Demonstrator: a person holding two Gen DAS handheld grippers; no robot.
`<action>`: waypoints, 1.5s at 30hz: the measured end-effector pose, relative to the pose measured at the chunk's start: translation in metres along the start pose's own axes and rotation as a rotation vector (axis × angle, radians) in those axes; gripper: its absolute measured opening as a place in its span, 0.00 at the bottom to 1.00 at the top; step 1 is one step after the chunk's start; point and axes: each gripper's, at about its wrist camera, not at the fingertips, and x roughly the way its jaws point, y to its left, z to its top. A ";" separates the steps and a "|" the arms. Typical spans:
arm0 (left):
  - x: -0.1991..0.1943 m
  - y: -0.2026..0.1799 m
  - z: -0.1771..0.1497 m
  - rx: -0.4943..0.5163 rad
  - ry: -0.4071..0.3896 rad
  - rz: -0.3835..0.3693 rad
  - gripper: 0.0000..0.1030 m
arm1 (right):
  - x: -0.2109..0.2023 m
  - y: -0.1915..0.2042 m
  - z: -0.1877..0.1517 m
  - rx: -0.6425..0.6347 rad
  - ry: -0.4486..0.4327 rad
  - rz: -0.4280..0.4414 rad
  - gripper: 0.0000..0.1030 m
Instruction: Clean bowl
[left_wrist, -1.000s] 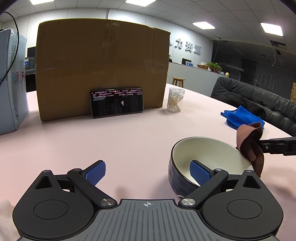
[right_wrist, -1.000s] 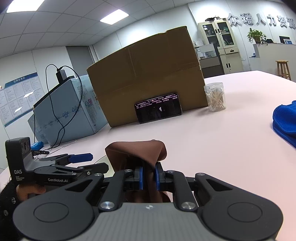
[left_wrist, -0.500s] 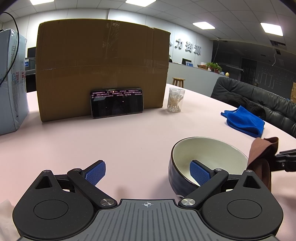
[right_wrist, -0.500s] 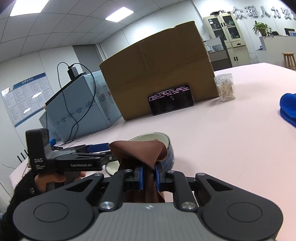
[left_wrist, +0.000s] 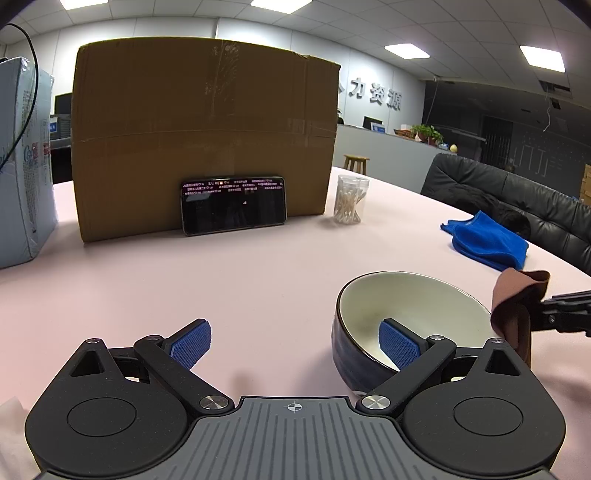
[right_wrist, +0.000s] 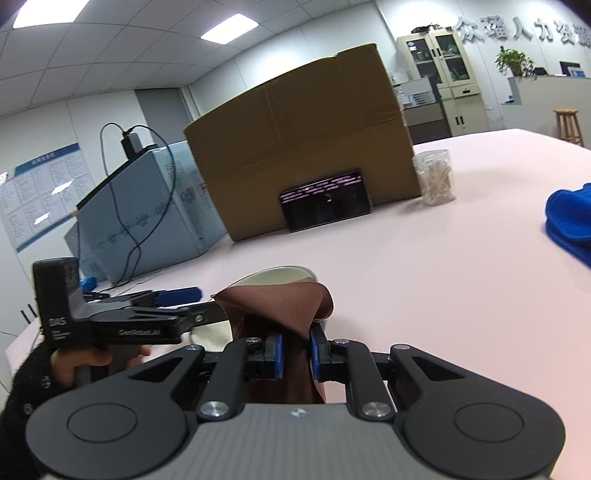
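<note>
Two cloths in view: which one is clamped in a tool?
The brown cloth, pinched in the right tool beside the bowl. The blue cloth lies loose, farther back on the table.

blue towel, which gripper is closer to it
Right. The right gripper, shut on the brown cloth, sits on the bowl's side facing the blue towel. The left gripper stands open on the bowl's far side, one finger inside it.
</note>
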 end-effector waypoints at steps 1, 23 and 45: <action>0.000 0.000 0.000 0.000 0.000 0.000 0.96 | 0.001 -0.001 0.000 0.002 0.000 -0.007 0.16; 0.000 -0.002 -0.001 0.003 -0.001 0.000 0.96 | 0.008 0.018 -0.022 0.000 0.090 0.117 0.16; -0.004 -0.007 -0.002 0.007 0.001 0.000 0.96 | 0.006 0.014 -0.014 -0.025 0.062 0.099 0.16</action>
